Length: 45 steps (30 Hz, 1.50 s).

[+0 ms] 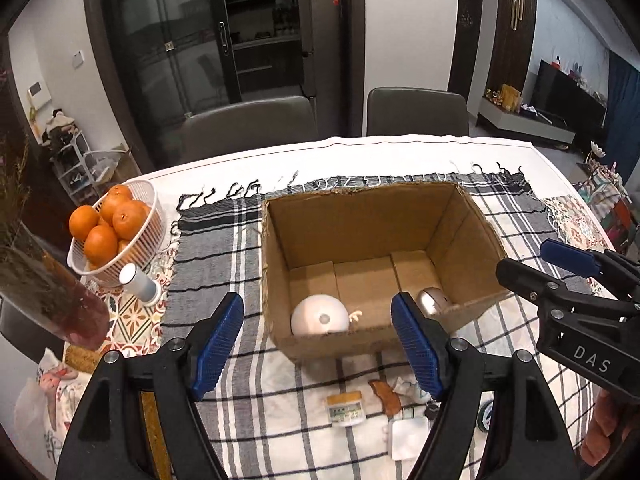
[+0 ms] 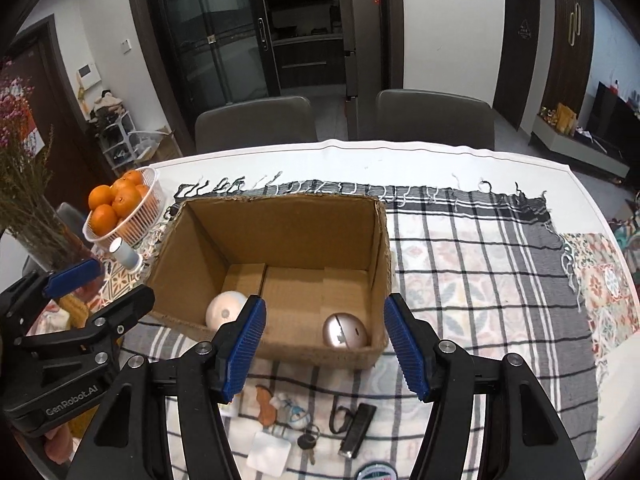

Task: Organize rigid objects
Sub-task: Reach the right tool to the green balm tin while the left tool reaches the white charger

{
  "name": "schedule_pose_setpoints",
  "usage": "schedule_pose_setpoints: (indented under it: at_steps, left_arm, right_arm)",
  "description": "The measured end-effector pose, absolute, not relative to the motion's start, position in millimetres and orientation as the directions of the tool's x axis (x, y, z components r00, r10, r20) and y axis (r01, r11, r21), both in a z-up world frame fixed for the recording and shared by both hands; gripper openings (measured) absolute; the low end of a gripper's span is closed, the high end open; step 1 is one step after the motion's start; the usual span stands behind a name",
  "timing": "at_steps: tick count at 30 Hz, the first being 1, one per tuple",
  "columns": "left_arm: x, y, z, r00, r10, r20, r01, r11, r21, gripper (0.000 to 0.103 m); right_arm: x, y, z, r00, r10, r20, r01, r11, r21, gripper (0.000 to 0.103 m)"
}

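An open cardboard box [image 1: 360, 232] stands on the checked cloth, holding a white round object [image 1: 320, 316] and a silver mouse [image 1: 430, 300]. My left gripper [image 1: 318, 304] hovers open over the box's near wall with nothing between its pads. My right gripper [image 2: 325, 303] hovers open beside it, also empty, above the box [image 2: 280, 232] and the mouse [image 2: 344, 330]. In front of the box lie a small yellow-lidded jar [image 1: 345, 410], a white flat square [image 2: 269, 454], a small figurine [image 2: 294, 412], a key [image 2: 308, 442] and a black stick-shaped item [image 2: 358, 430].
A white basket of oranges [image 1: 116, 232], a white-capped cylinder [image 1: 140, 284] and a vase of dried flowers [image 1: 60, 300] stand at the left of the table. Two grey chairs [image 2: 436, 116] stand behind the far edge. The cloth right of the box [image 2: 480, 280] is bare.
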<state>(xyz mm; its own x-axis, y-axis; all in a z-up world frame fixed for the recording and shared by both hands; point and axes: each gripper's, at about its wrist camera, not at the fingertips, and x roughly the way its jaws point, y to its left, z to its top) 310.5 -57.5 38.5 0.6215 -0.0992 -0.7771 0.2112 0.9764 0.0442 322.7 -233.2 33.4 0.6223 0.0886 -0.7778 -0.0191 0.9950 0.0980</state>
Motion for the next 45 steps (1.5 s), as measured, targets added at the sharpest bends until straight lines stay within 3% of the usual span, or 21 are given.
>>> schedule_pose_setpoints:
  at_steps: [25,45]
  left_arm:
    - [224.7,-80.5,-3.2,0.554,-0.141,-0.820,0.307,0.951,0.044,0.076]
    - [209.2,-109.2,-65.6,0.403,-0.145,-0.904,0.350,0.937,0.005,0.076]
  right_arm:
    - [243.0,-239.3,6.9,0.524,0.046,-0.850,-0.086,0.996,0.001,0.062]
    - [223.3,-272.3,-64.1,0.367,0.105,-0.924,-0.041,0.994,0.097,0.062]
